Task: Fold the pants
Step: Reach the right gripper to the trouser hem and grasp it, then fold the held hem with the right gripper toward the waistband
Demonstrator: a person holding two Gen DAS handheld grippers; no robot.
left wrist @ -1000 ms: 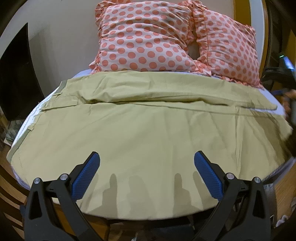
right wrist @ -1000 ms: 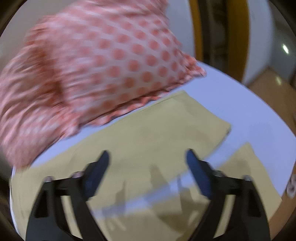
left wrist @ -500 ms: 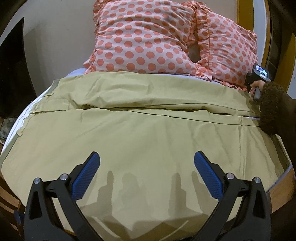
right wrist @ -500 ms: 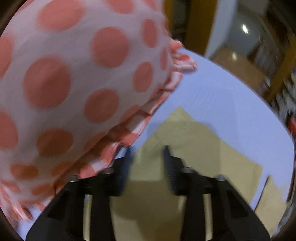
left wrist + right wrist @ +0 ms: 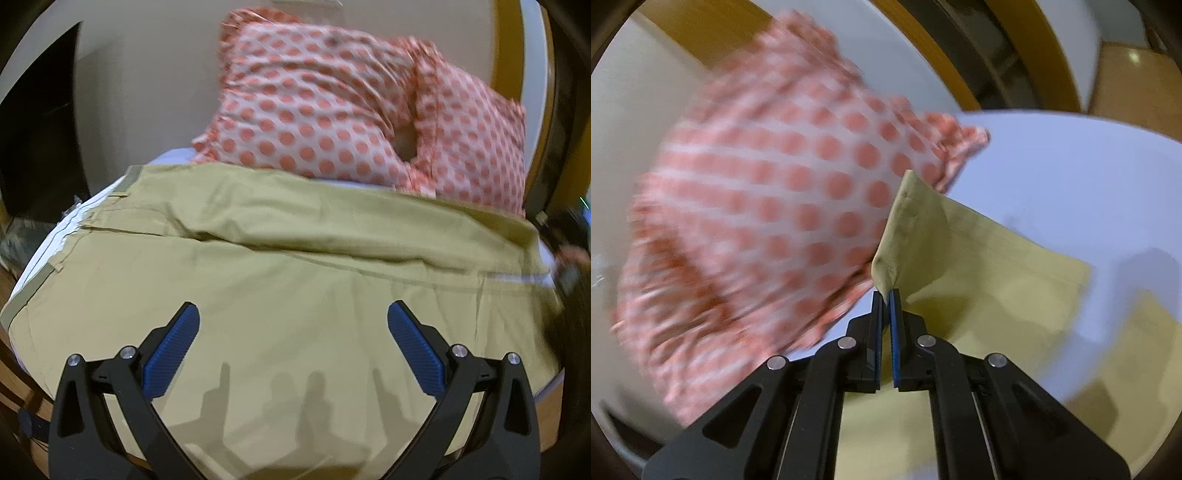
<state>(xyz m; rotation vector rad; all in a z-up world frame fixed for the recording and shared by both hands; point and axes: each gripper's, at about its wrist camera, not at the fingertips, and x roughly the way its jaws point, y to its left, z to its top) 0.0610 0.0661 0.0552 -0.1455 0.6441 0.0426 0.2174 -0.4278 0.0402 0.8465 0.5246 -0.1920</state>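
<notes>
Right gripper (image 5: 885, 295) pinches pants (image 5: 979, 280) hem, frame center, corner lifted against the pillow (image 5: 768, 206). Left gripper (image 5: 293, 325) spread wide, empty, above pants (image 5: 295, 295) filling lower frame.

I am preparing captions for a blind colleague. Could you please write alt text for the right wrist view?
The right gripper is shut on a lifted corner of the khaki pants, which lie on a pale blue bed sheet. A blurred white pillow with coral polka dots fills the left side.
</notes>
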